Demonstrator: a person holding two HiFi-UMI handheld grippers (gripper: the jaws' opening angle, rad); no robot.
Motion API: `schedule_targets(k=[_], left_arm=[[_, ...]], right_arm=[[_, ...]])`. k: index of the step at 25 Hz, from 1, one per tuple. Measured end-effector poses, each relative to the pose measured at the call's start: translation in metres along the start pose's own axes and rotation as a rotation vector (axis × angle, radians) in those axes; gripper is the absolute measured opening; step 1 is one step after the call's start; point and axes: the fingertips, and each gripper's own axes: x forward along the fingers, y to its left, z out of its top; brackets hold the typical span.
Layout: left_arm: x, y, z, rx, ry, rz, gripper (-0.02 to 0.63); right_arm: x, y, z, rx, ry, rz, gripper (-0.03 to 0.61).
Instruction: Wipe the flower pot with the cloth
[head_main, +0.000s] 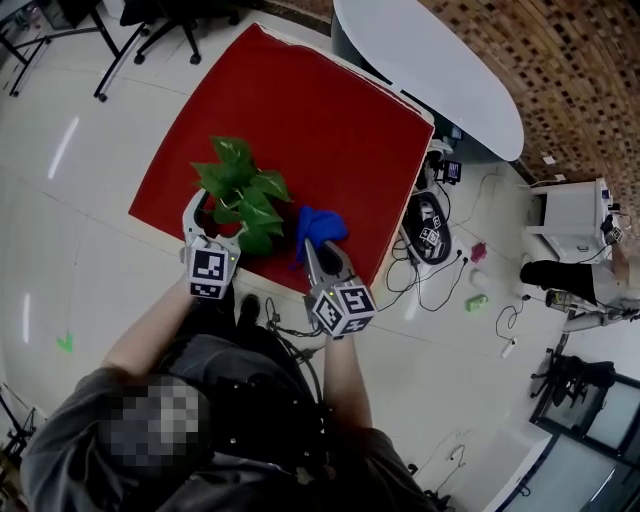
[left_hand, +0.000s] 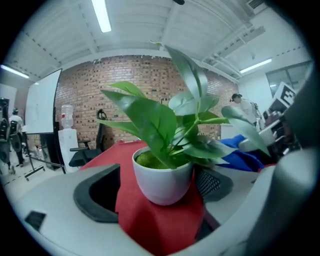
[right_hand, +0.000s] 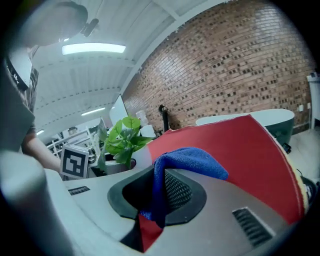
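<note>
Snugly — cloth (right_hand: 196, 159) in right gripper (right_hand: 159, 186).

One white round flower pot (left_hand: 162, 180), one green leafy plant (head_main: 240, 190), one blue cloth (head_main: 320, 225), one red-covered desk (head_main: 300, 110), one left gripper (head_main: 215, 215), one right gripper (head_main: 318, 247).
</note>
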Motion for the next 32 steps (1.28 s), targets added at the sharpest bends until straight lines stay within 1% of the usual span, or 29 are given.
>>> schedule_targets(k=[3,6,7,11,13,15,18,21,23,26,30,32], left_arm=[[0.009,-0.008,-0.002,-0.050,0.009,0.077,0.459],[0.017,-0.007,-0.008,-0.105,0.032,0.146,0.466],[0.019,-0.005,-0.009,-0.106,0.036,0.170,0.466],[0.025,0.001,-0.008,-0.066,0.042,0.263,0.466],[0.030,0.004,-0.006,-0.062,0.047,0.284,0.468],[0.033,0.006,-0.006,-0.056,0.049,0.278,0.468],[0.032,0.003,-0.005,-0.020,0.050,0.210,0.471],[0.027,-0.003,-0.003,0.037,0.049,0.100,0.469],[0.027,-0.008,-0.001,0.082,0.050,0.002,0.469],[0.027,-0.010,-0.002,0.155,0.046,-0.175,0.469],[0.012,-0.005,-0.016,0.237,0.036,-0.389,0.469],[0.006,-0.003,-0.020,0.290,0.042,-0.490,0.469]], right_arm=[[-0.028,-0.019,-0.005,0.009,-0.007,-0.056,0.051],[-0.042,-0.025,-0.009,0.011,-0.015,-0.080,0.051],[-0.045,-0.024,-0.011,0.011,-0.019,-0.083,0.051],[-0.050,-0.023,-0.019,0.013,-0.020,-0.083,0.051],[-0.049,-0.024,-0.019,0.013,-0.018,-0.082,0.051],[-0.048,-0.025,-0.018,0.014,-0.017,-0.080,0.051],[-0.046,-0.027,-0.015,0.011,-0.014,-0.078,0.051],[-0.047,-0.028,-0.010,0.010,-0.013,-0.063,0.051],[-0.042,-0.027,-0.006,0.004,-0.002,-0.037,0.051],[-0.026,-0.022,-0.005,-0.012,0.028,0.018,0.051],[0.003,-0.001,-0.012,-0.037,0.055,0.080,0.051],[0.019,0.011,-0.010,-0.049,0.063,0.120,0.051]])
